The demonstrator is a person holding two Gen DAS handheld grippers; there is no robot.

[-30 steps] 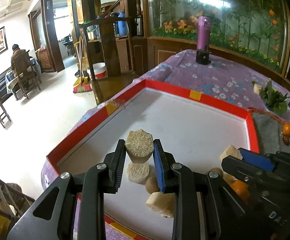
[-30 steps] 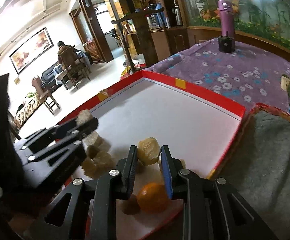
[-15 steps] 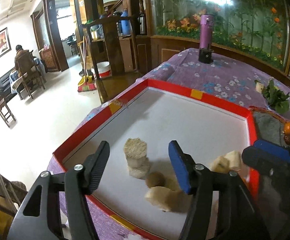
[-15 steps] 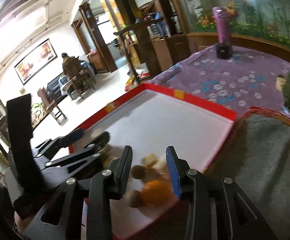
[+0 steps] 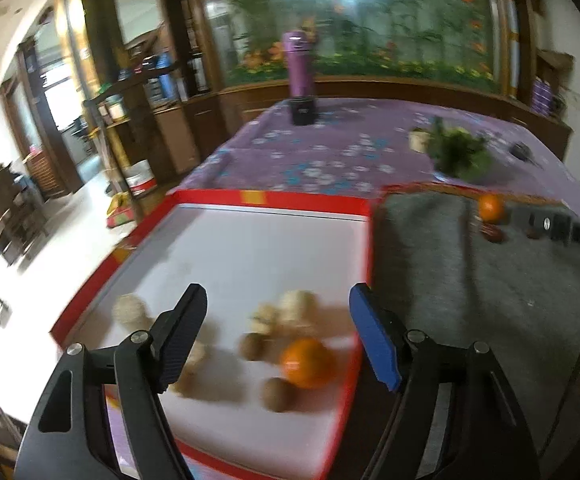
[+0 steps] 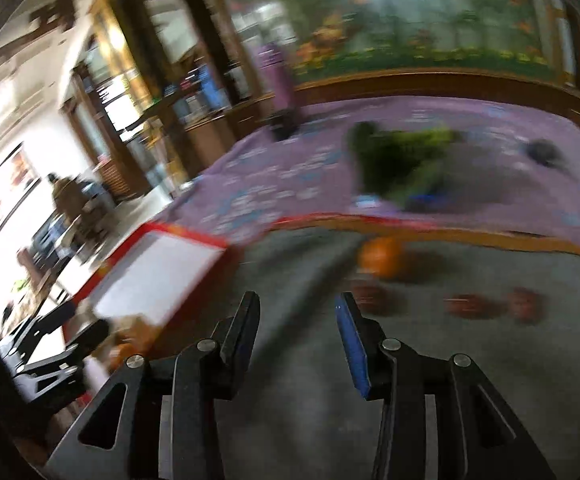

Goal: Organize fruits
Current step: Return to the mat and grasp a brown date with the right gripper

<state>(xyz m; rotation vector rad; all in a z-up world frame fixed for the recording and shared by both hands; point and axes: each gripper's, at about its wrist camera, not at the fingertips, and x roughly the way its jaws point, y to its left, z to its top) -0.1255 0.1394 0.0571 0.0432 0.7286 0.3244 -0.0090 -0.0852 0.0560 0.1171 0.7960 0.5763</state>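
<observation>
My left gripper (image 5: 276,312) is open and empty above the near end of the red-rimmed white tray (image 5: 309,202). In the tray lie an orange (image 5: 305,362), brown kiwis (image 5: 277,393) and pale sugarcane pieces (image 5: 299,306), with one stack (image 5: 130,310) at the left. My right gripper (image 6: 295,314) is open and empty over the grey cloth (image 6: 309,360) of the basket. An orange (image 6: 381,256) and several brown fruits (image 6: 471,306) lie on that cloth beyond it. Both views are blurred.
A purple flowered tablecloth (image 5: 329,148) covers the table. A purple bottle on a black base (image 5: 301,76), a green leafy bunch (image 5: 455,152) and a small dark object (image 5: 519,148) are at the back. The left gripper shows at the lower left of the right wrist view (image 6: 50,336).
My left gripper let go of the sugarcane piece, opened wide and swung right. My right gripper opened and moved right from the tray to over the grey cloth.
</observation>
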